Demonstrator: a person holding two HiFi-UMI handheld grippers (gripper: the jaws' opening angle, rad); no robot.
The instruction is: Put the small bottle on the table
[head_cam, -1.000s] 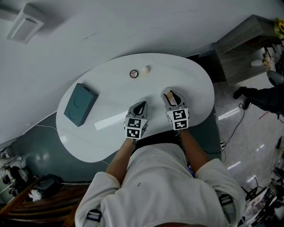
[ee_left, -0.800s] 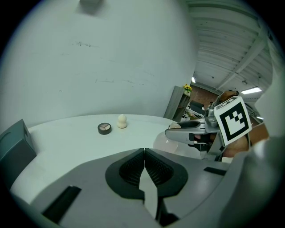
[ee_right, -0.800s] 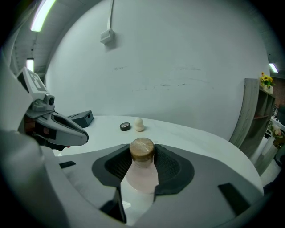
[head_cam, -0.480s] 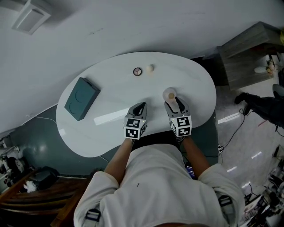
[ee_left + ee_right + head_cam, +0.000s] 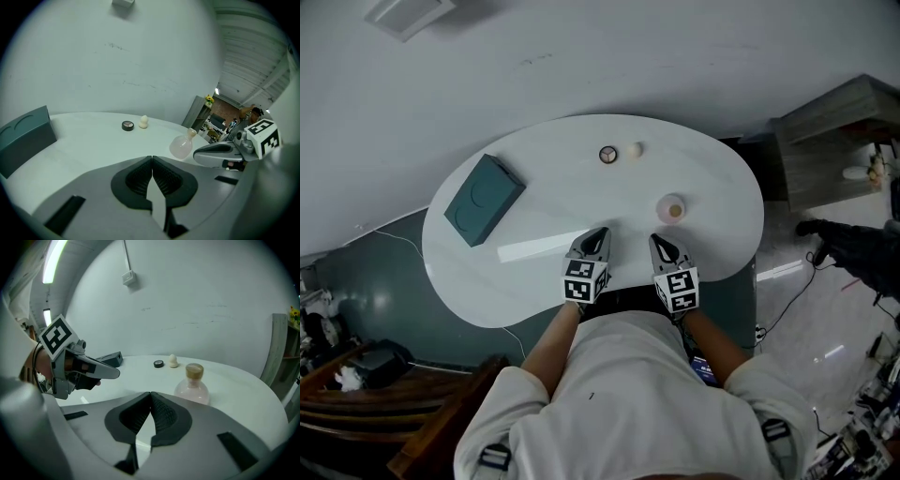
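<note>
The small pale-pink bottle (image 5: 672, 208) with a tan cap stands upright on the white oval table (image 5: 544, 202), free of both grippers. It shows ahead in the right gripper view (image 5: 192, 385) and off to the right in the left gripper view (image 5: 180, 145). My right gripper (image 5: 661, 246) sits near the table's front edge, behind the bottle, shut and empty (image 5: 150, 398). My left gripper (image 5: 598, 236) is beside it on the left, also shut with nothing between its jaws (image 5: 152, 161).
A dark green box (image 5: 484, 199) lies at the table's left. A small round compact (image 5: 607, 155) and a cream egg-shaped sponge (image 5: 634, 150) sit at the far side. A grey cabinet (image 5: 834, 141) stands to the right, and a person's dark shoe (image 5: 814, 228) shows on the floor.
The right gripper let go of the bottle, which now stands alone on the table, drew back toward the front edge and shut. The left gripper stayed near the front edge.
</note>
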